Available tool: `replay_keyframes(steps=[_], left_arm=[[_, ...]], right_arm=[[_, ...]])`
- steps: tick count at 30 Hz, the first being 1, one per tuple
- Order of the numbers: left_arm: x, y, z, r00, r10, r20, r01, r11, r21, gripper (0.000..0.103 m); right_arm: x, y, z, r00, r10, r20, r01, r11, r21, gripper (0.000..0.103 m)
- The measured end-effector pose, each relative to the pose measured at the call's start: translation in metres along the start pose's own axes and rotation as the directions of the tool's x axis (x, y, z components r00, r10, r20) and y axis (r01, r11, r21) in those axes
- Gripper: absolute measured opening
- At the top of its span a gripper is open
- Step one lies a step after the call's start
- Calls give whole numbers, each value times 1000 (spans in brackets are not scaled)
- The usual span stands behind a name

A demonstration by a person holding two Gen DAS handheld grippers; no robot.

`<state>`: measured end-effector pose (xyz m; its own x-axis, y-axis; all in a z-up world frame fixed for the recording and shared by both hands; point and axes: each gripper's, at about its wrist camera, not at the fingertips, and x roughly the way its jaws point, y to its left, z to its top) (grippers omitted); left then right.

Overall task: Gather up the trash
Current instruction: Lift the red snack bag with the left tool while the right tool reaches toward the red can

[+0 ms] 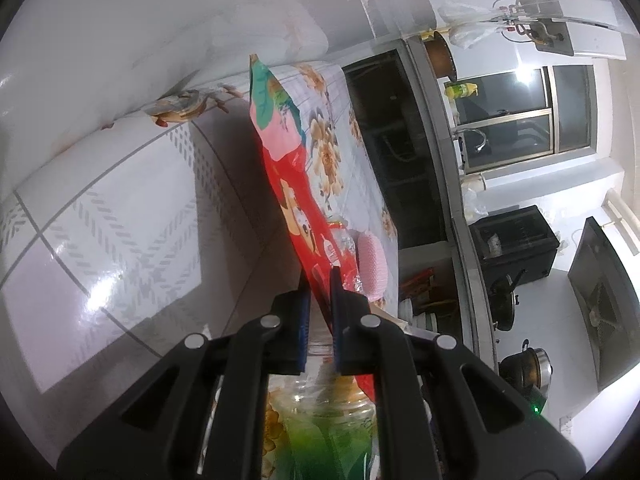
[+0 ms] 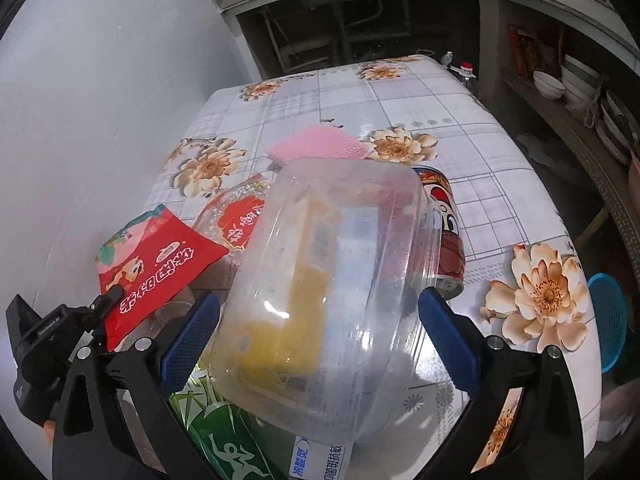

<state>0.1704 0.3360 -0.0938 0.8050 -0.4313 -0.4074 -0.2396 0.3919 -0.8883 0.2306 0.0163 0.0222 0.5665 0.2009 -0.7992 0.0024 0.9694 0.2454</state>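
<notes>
Item one: a red, flat, crinkly plastic snack wrapper with pink and green print. We are pinching its lower edge in the left gripper, whose jaws are standing almost fully closed on the thin film; the sheet is rising up and away from the fingertips, held off the table. We are judging it very light, limp and somewhat slippery, so an edge pinch well inside the seam seems the safest hold.

Item two: a clear, rounded, thin-walled plastic container with yellowish contents showing through. We are bracketing it with the right gripper, jaws spread wide, blue pads just beside its two flanks; whether they are pressing on it we cannot tell. We are judging it light, springy and easily dented, best taken across its short sides with gentle pressure.

Beyond the right jaws: a red printed drinks can lying just behind the container, a pink knitted cloth farther on, and a red-labelled clear packet to the left. Beneath the jaws: a green printed bag and a white-and-blue box. All are resting on a floral-patterned tablecloth.
</notes>
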Motion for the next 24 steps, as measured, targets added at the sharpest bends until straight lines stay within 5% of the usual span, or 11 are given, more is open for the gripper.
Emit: replay_keyframes(steps=[13,18,20,24], left_arm=[[-4,-13,-2,996,-92,-8,92,995,39,7],[-7,-15,-3,995,-103,-4,103,994,47,7],[-6,-14,-4,995,-102,-9,103,994,43,7],[-5,-14,-5,995,-98,-13,99,994,39,7]], right_arm=[[-9,-8,-3,997,76,3,-76,997,9,64],[-9,-6,-2,997,72,-10,-72,997,1,66],[-5,-3,-1,998,59,-27,-60,998,-6,78],[2,5,0,999,27,-42,-28,999,-28,86]])
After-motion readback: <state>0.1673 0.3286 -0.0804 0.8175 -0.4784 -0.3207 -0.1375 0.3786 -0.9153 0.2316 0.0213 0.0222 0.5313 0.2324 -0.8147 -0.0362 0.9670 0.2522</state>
